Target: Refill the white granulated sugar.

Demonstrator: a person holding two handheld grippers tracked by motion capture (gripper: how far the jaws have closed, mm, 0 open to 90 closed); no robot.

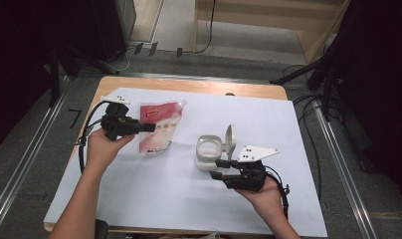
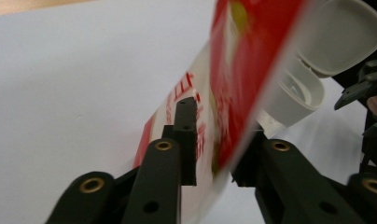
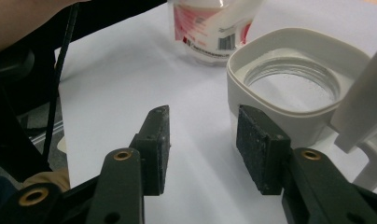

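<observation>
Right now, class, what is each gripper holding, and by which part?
The left gripper grips the red-and-white pouch by its side edge. The right gripper holds nothing; its jaws stand open beside the white container.

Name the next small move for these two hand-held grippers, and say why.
Probably close the right hand-held gripper on the white container to steady it. Its jaws stand open beside the container's wall, the flip lid is up, and the left hand-held gripper already grips the red refill pouch, seemingly ready to pour.
</observation>
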